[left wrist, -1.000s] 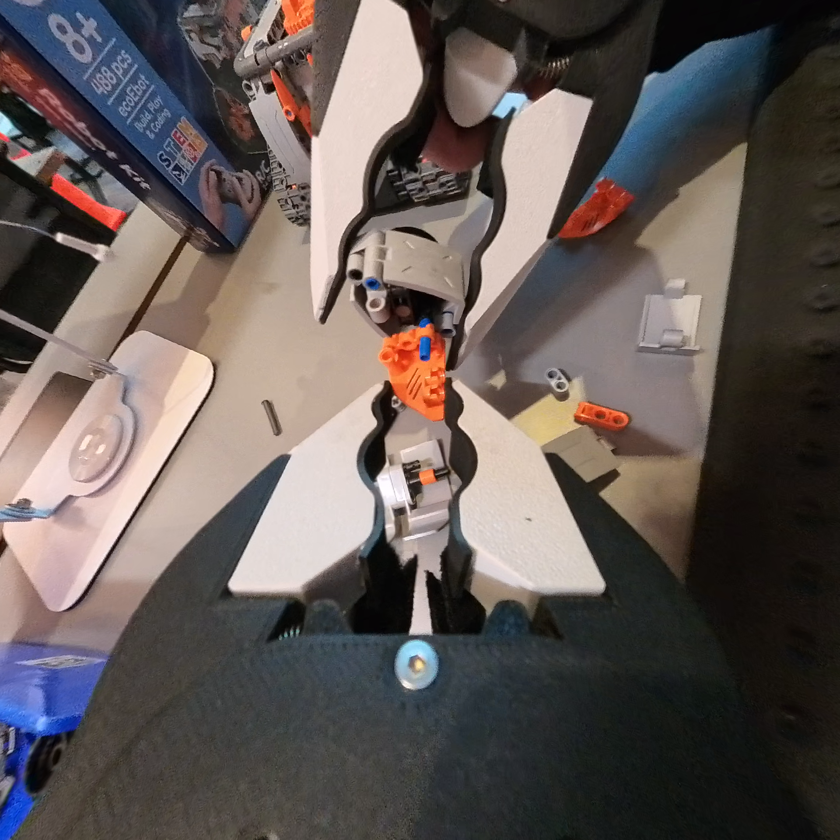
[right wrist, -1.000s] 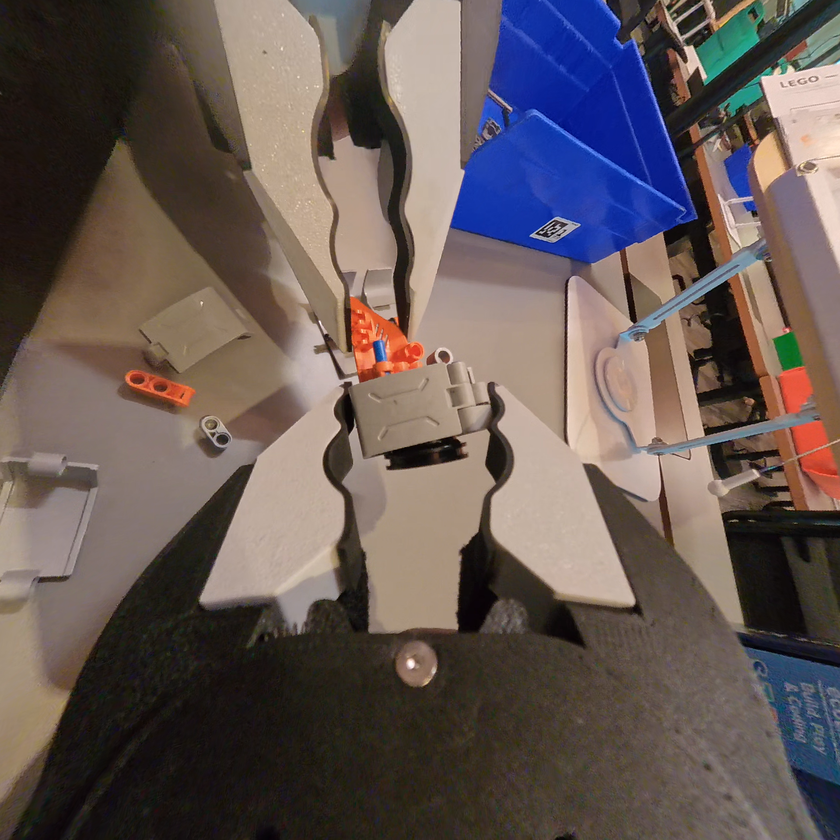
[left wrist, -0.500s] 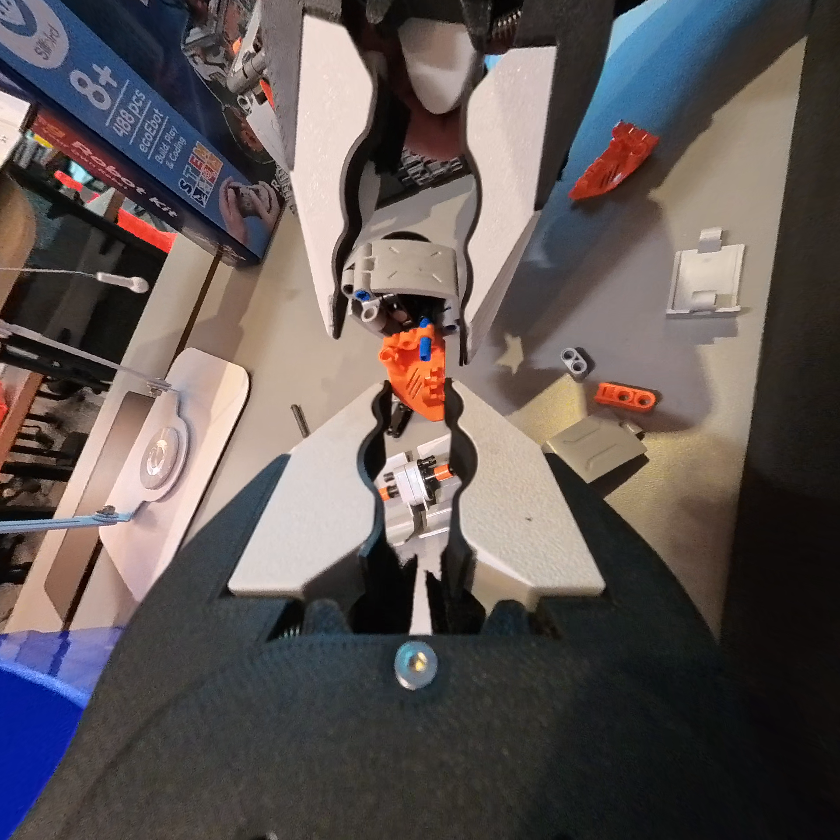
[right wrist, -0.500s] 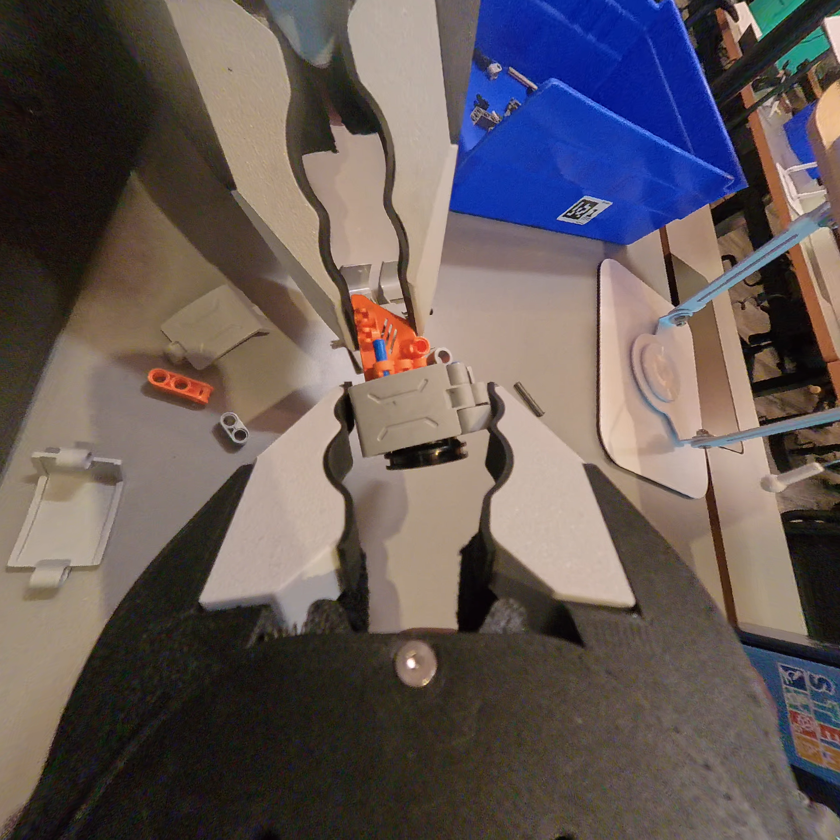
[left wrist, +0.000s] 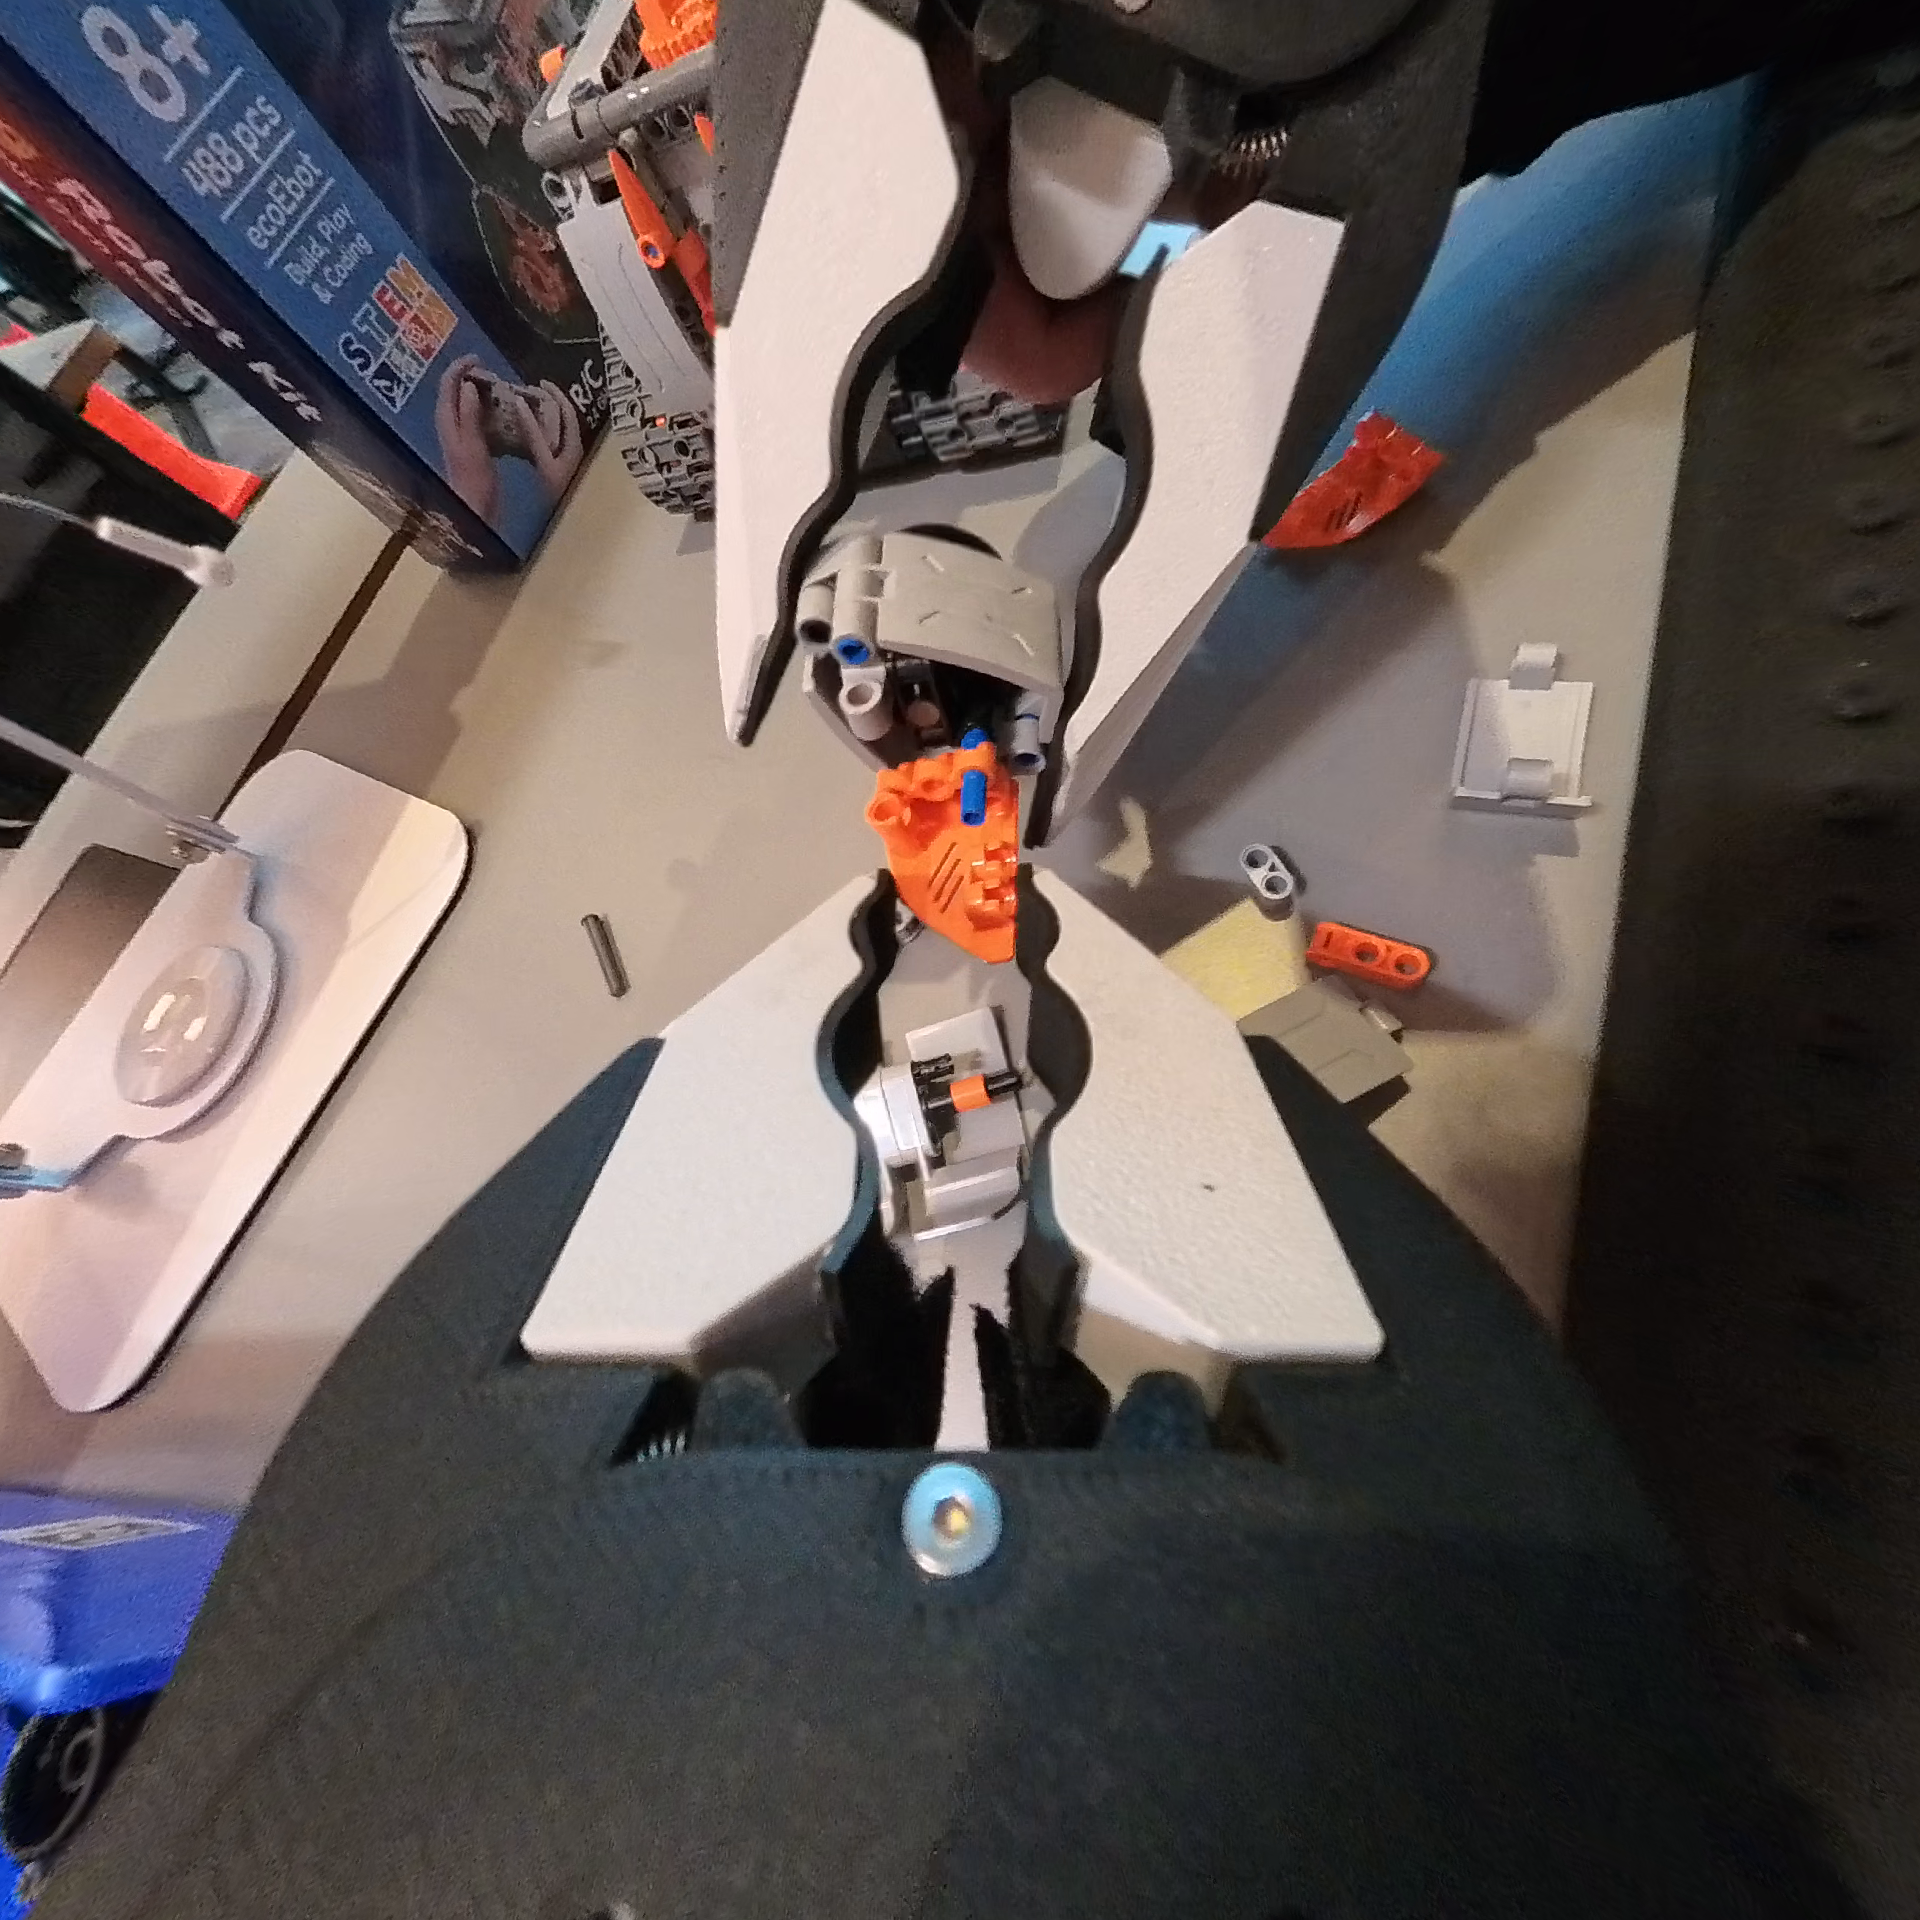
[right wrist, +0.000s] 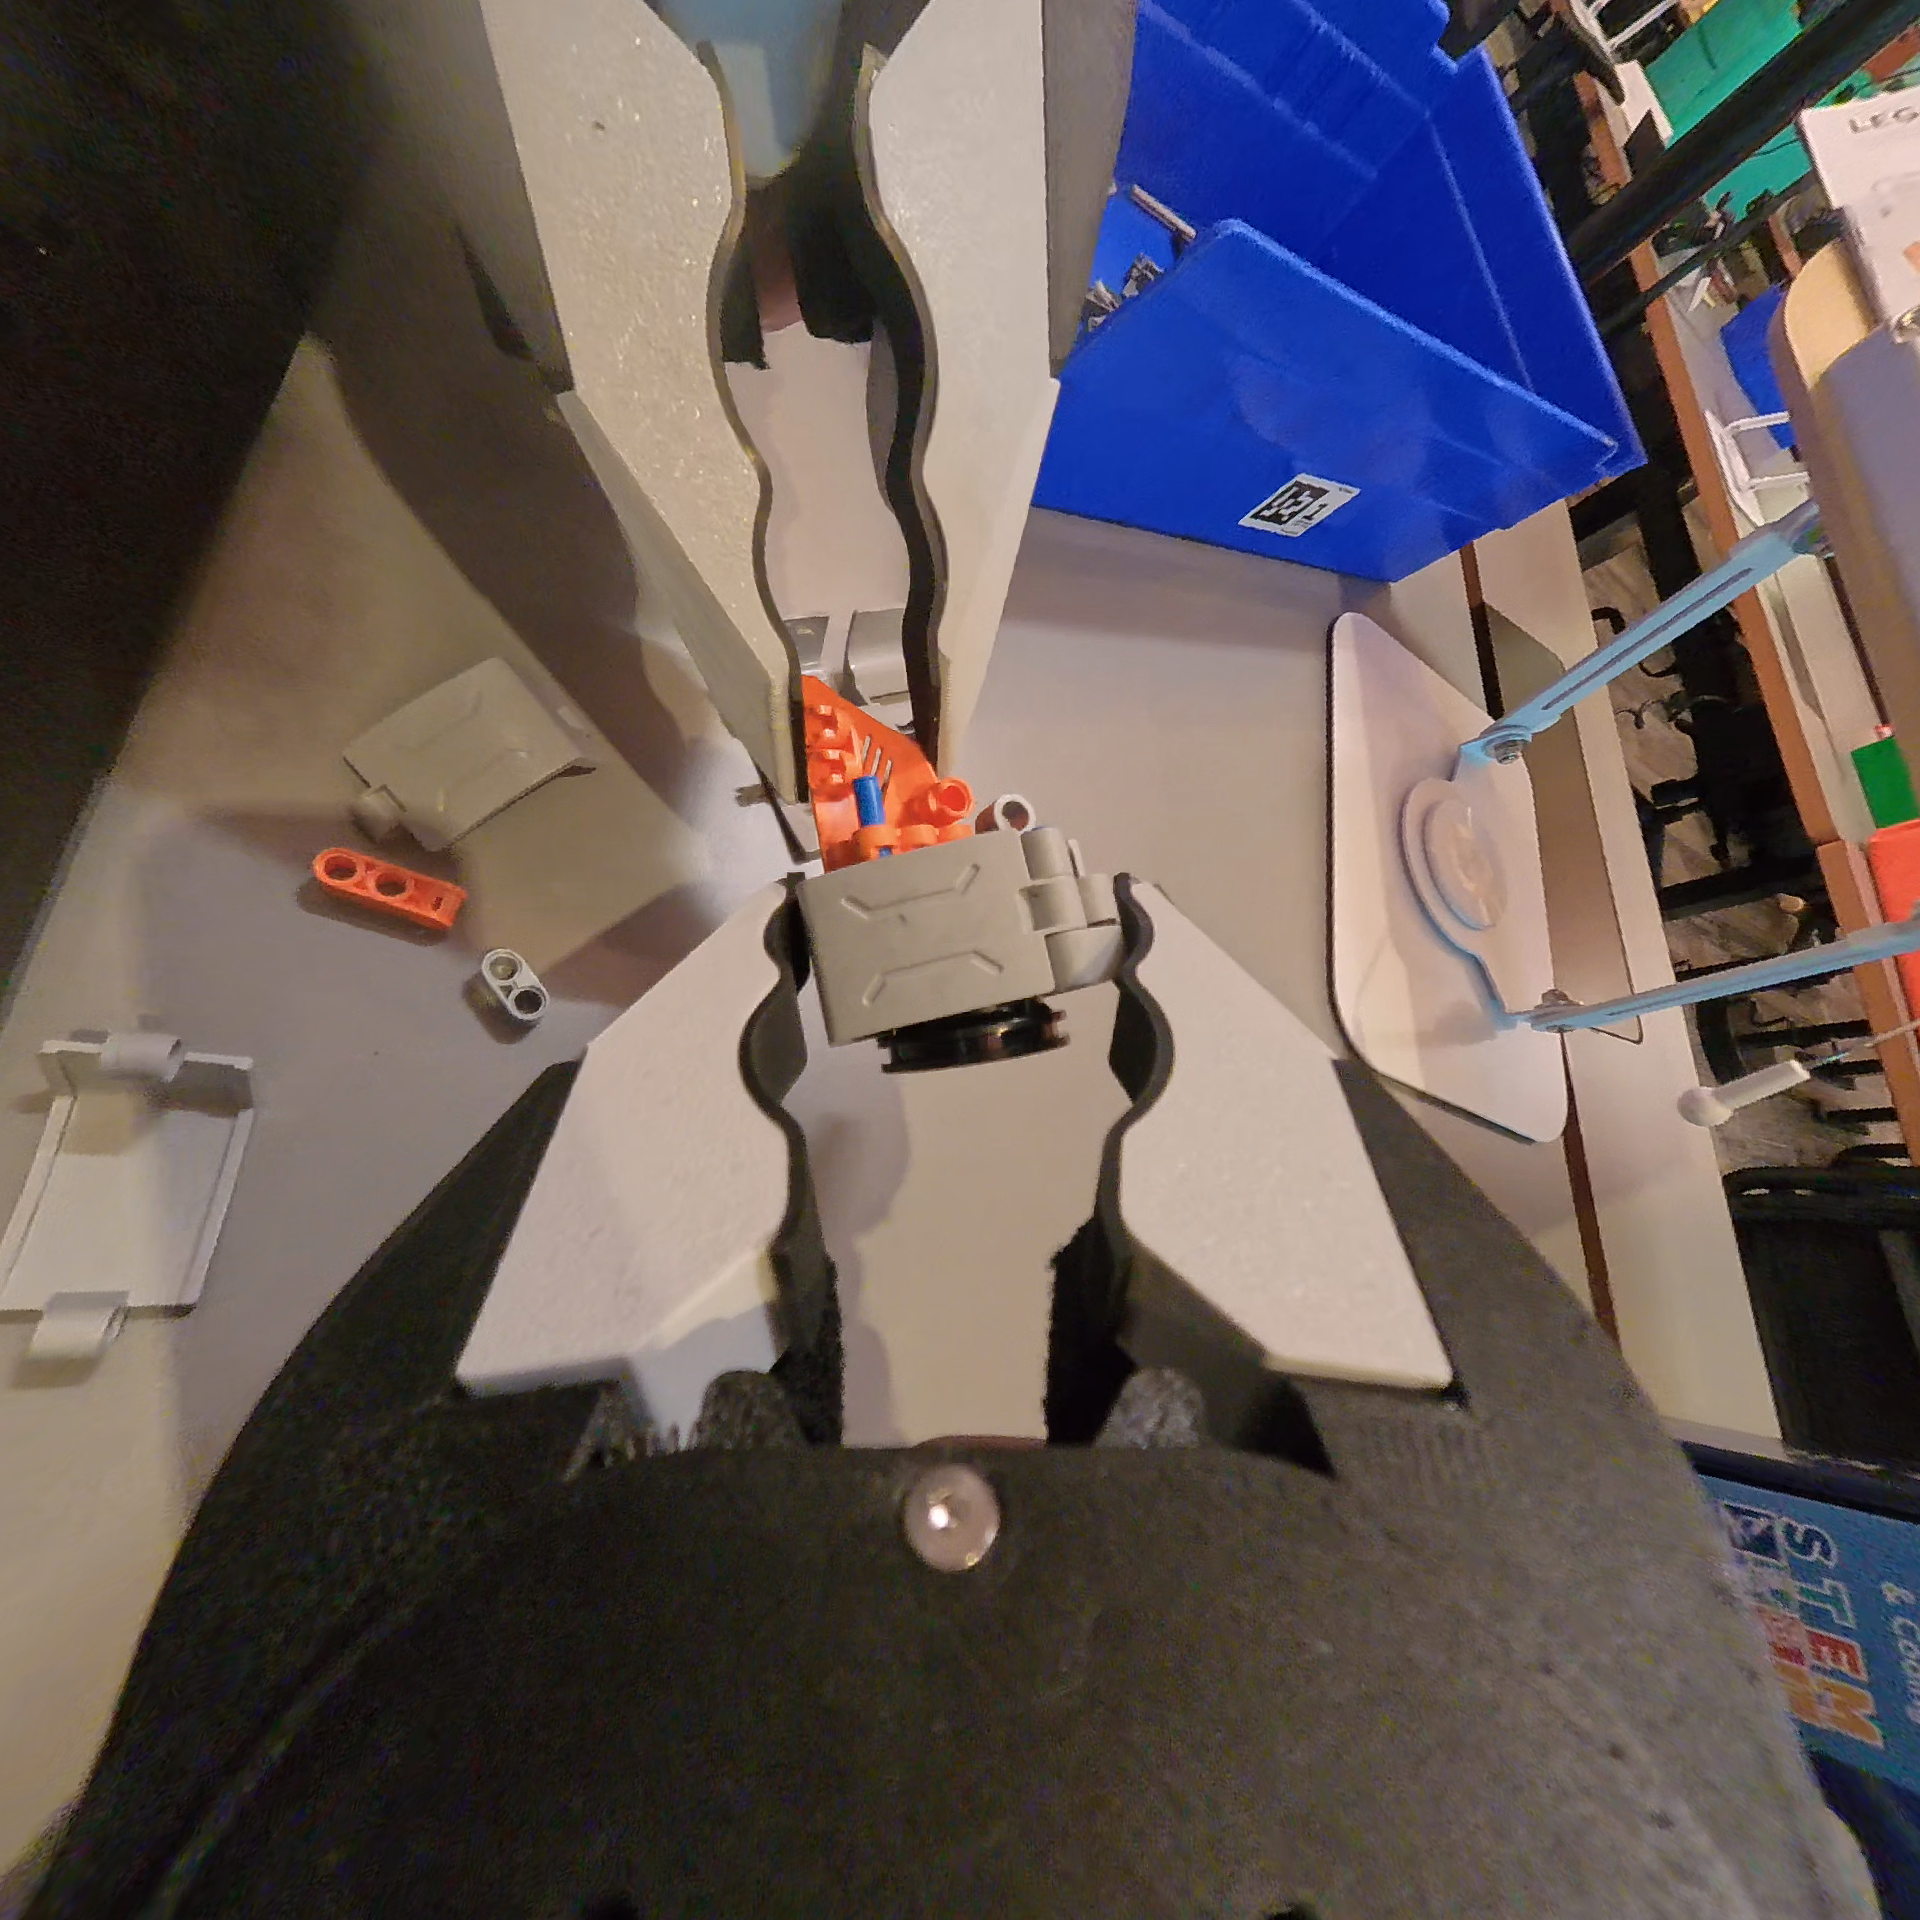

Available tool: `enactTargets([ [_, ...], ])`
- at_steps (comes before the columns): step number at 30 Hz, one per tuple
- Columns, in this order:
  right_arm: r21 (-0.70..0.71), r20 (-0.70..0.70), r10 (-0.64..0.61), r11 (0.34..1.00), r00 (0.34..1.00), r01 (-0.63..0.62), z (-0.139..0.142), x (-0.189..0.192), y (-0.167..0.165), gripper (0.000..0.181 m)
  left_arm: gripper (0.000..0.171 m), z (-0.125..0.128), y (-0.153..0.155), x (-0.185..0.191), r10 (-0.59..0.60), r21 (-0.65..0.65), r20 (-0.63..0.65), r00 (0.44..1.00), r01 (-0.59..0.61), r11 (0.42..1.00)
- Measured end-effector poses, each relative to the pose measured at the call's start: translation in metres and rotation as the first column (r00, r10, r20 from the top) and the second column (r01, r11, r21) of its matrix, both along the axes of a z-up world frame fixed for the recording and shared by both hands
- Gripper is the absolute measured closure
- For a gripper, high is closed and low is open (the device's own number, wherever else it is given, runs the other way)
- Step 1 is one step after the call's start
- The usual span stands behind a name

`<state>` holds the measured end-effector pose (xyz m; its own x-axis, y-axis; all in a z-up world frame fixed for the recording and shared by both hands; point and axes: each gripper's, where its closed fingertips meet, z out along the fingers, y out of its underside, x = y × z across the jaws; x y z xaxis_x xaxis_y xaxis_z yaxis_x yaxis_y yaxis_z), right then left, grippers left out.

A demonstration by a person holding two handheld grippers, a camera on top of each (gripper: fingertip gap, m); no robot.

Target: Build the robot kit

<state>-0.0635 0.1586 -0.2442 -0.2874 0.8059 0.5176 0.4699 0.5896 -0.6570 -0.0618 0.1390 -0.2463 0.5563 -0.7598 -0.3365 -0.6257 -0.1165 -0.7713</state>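
My left gripper (left wrist: pixel 948 896) is shut on an orange panel piece (left wrist: pixel 951 862) with a blue pin. A light grey part (left wrist: pixel 961 1127) sits farther back between its fingers. My right gripper (right wrist: pixel 956 909) is shut on a grey curved block (right wrist: pixel 914 935) with a black wheel under it. The two grippers face each other tip to tip above the table. The orange piece (right wrist: pixel 868 795) touches the front of the grey block (left wrist: pixel 935 613). The right gripper (left wrist: pixel 894 779) comes in from the top of the left wrist view. The left gripper (right wrist: pixel 860 774) comes in from the top of the right wrist view.
On the table lie an orange beam (left wrist: pixel 1366 951), a grey two-hole connector (left wrist: pixel 1270 869), a grey panel (left wrist: pixel 1330 1049), a light grey frame (left wrist: pixel 1522 748), a red-orange piece (left wrist: pixel 1351 488) and a black pin (left wrist: pixel 606 954). A blue box (left wrist: pixel 260 260), a tracked model (left wrist: pixel 644 260), a white stand base (left wrist: pixel 208 1018) and blue bins (right wrist: pixel 1299 416) stand around. The grippers are tip to tip, or close to it.
Both grippers stay shut and tip to tip with the orange piece against the grey block. The joined pair has swung a little over the table and back.
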Motion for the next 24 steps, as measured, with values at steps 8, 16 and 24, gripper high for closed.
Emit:
enactTargets([
  [8,0.142,-0.02,-0.003,0.99,1.0,0.006,0.0043,-0.0008,0.0016,0.125,0.151,-0.0009,-0.0012,0.001,-0.001,-0.091,0.088,0.996,0.009,0.996],
  [16,0.068,-0.023,-0.01,0.998,1.0,0.011,0.0039,-0.0003,0.003,0.125,0.15,0.0037,-0.0007,0.0013,-0.011,-0.046,0.08,0.997,0.015,0.999],
  [24,-0.039,-0.019,-0.03,0.999,0.999,0.029,0.0035,-0.0001,0.0053,0.125,0.151,0.003,0.0036,-0.0044,0.011,0.079,-0.066,0.998,-0.006,0.997],
])
